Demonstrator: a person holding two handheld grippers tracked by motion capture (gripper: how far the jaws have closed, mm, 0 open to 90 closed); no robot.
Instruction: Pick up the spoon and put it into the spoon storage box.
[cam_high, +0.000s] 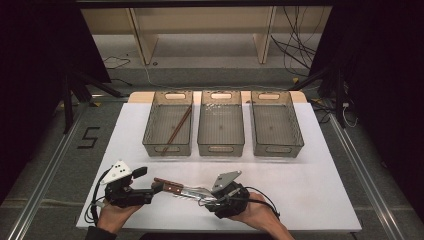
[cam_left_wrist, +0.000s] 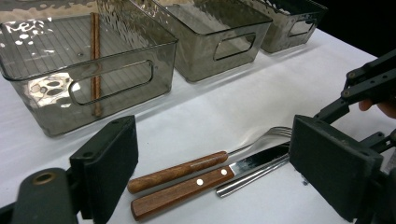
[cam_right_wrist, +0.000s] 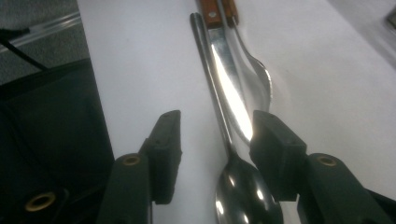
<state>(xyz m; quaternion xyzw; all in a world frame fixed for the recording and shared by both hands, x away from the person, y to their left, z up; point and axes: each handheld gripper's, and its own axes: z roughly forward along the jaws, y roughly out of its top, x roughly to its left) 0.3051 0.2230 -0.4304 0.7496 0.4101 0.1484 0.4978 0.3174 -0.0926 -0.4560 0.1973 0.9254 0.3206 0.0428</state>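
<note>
Cutlery lies bunched on the white tabletop (cam_high: 300, 190), near its front edge and well short of three smoked-plastic bins (cam_high: 220, 123) standing side by side: one wooden-handled knife (cam_left_wrist: 205, 179), one wooden-handled fork (cam_left_wrist: 196, 165) and one all-metal spoon (cam_right_wrist: 233, 154), touching along their lengths. The right gripper (cam_right_wrist: 215, 144) straddles the spoon's neck, its fingers (cam_right_wrist: 275, 149) half apart; one stands at the knife tip, the other is clear of the metal, nothing pinched. The left gripper (cam_left_wrist: 215, 158) holds its fingers (cam_left_wrist: 112, 163) wide either side of the handles, gripping nothing. A pair of brown chopsticks (cam_high: 179, 126) rests in the leftmost bin.
</note>
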